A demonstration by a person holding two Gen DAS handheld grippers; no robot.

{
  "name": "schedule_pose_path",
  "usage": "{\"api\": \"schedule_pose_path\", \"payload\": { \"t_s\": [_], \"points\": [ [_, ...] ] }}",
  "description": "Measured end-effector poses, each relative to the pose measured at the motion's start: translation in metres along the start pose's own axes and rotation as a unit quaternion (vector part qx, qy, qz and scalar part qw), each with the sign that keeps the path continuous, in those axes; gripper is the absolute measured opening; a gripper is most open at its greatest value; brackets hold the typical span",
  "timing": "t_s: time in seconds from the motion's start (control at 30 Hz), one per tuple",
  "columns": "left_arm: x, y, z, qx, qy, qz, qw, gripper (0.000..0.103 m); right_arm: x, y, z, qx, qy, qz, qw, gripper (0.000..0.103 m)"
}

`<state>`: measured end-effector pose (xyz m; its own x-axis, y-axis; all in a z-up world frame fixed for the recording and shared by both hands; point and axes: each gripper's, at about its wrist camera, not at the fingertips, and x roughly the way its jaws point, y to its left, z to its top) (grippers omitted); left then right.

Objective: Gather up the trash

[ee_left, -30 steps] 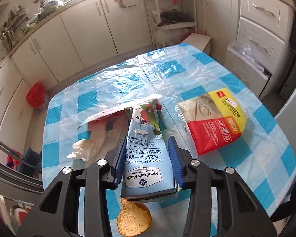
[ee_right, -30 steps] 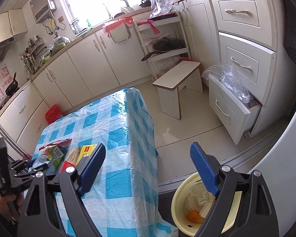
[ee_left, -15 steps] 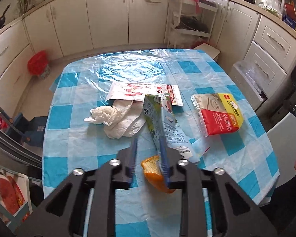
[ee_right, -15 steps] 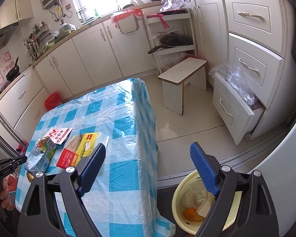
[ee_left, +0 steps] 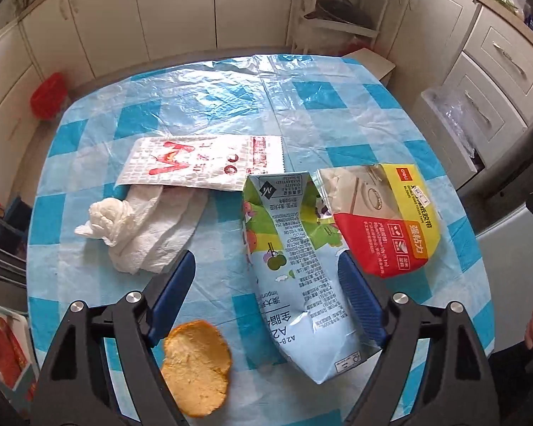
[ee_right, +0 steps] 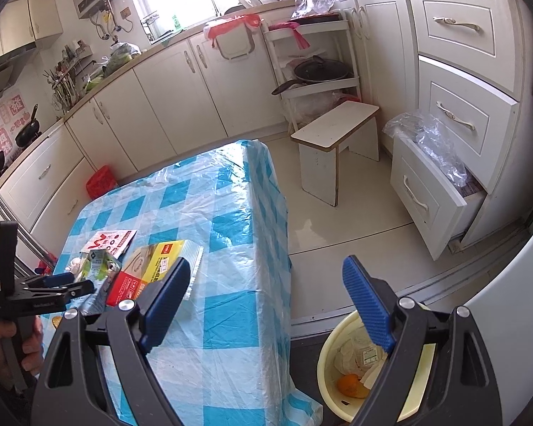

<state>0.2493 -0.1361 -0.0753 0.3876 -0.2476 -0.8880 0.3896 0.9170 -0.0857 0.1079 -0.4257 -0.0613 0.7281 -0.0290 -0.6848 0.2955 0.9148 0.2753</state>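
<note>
Your left gripper (ee_left: 266, 284) points steeply down over the table (ee_left: 209, 99), its fingers (ee_left: 176, 284) spreading wider at this moment. The milk carton (ee_left: 295, 266) lies flat on the checked cloth between them, lengthwise along the fingers, folded top away from you and base toward the camera. It sits off-centre: its right edge runs just beside, perhaps touching, the right-hand finger, while a broad strip of cloth separates it from the left-hand finger. Neither pad presses on it. An orange peel (ee_left: 195, 367), pith up, rests below the left-hand finger, near the carton's base but apart from it. A crumpled paper towel (ee_left: 138, 227) lies just beyond the left-hand fingertip, partly under a red-and-white paper bag (ee_left: 199, 163). A yellow-and-red tape packet (ee_left: 387, 216) lies against the carton's upper right side, its lower corner close to the right-hand fingertip. From the right wrist view, your left hand (ee_right: 3, 348) holds that gripper low over the carton at the table's near end. Your right gripper (ee_right: 266, 298) hangs beside the table's edge, fingers (ee_right: 367, 305) wide apart with nothing between them, above a yellow bin (ee_right: 328, 355) on the floor holding wrappers and peel.
</note>
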Motion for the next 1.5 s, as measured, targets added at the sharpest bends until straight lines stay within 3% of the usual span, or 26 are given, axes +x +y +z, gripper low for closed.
{"api": "schedule_pose_path", "payload": {
  "t_s": [0.17,0.3,0.33,0.57,0.77,0.87,1.0,1.13,1.23,1.33,1.5],
  "points": [
    [0.017,0.000,-0.002,-0.045,0.025,-0.052,0.9973,0.070,0.000,0.000,0.001,0.007,-0.001,0.007,1.000,0.084],
    [0.021,-0.002,-0.005,-0.059,0.026,-0.072,0.9953,0.036,0.000,0.001,0.000,0.003,-0.001,0.009,1.000,0.084],
    [0.019,-0.002,-0.005,-0.064,0.023,-0.074,0.9949,0.031,0.000,0.001,0.000,0.003,0.000,0.009,1.000,0.084],
    [-0.034,0.016,-0.004,-0.087,-0.049,-0.094,0.9906,0.030,0.001,-0.001,0.000,0.006,0.002,0.006,1.000,0.084],
    [-0.097,0.066,-0.027,-0.129,-0.109,-0.096,0.9810,0.030,0.002,0.010,-0.003,-0.019,0.002,0.006,1.000,0.084],
    [-0.112,0.094,-0.046,-0.151,-0.120,-0.087,0.9774,0.030,0.001,0.020,-0.004,-0.038,0.000,0.011,0.999,0.084],
    [-0.111,0.115,-0.078,-0.155,-0.114,-0.062,0.9794,0.030,-0.002,0.048,-0.010,-0.097,-0.015,0.004,0.995,0.084],
    [-0.095,0.125,-0.105,-0.166,-0.102,-0.059,0.9792,0.030,0.001,0.088,-0.024,-0.170,-0.025,0.013,0.985,0.084],
    [-0.087,0.131,-0.120,-0.177,-0.098,-0.074,0.9765,0.030,0.006,0.126,-0.037,-0.239,-0.028,0.019,0.971,0.084],
    [-0.082,0.130,-0.128,-0.172,-0.098,-0.079,0.9772,0.030,0.018,0.165,-0.046,-0.306,-0.027,0.023,0.951,0.084],
    [-0.080,0.134,-0.130,-0.168,-0.103,-0.092,0.9761,0.030,0.055,0.215,-0.041,-0.361,-0.005,0.027,0.932,0.084]
  ]
}}
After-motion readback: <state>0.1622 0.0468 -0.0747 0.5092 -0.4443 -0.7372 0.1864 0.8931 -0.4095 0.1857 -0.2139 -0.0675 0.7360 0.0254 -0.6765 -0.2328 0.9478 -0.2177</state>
